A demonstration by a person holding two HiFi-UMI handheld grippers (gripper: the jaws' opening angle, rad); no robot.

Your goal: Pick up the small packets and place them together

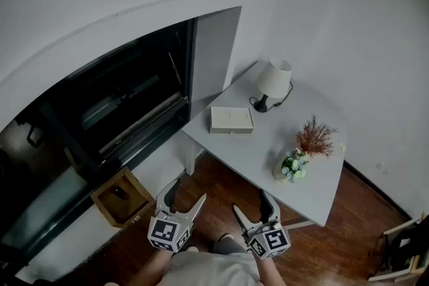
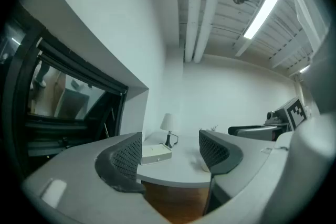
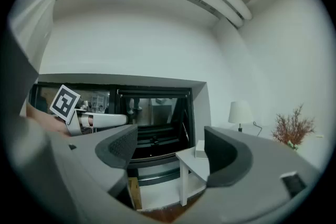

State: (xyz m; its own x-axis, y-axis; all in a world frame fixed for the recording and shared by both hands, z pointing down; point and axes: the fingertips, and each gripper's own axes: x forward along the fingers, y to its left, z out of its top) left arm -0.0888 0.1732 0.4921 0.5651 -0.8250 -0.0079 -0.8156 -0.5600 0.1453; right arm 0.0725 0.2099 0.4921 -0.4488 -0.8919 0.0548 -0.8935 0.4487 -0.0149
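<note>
Packets cannot be identified with certainty; a small pale item (image 1: 342, 147) at the table (image 1: 268, 157) edge, just beside the dried plant (image 1: 315, 137), may be one. The table also carries a lamp (image 1: 274, 80) and a box (image 1: 232, 120). Left gripper (image 1: 184, 194) and right gripper (image 1: 251, 201) are held level short of the table, jaws apart, empty.

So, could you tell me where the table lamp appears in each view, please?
Head view: table lamp, upper right of centre.
Left gripper view: table lamp at centre, beyond the jaws.
Right gripper view: table lamp, right of centre.
Shared landmark: white box beside it.
</note>
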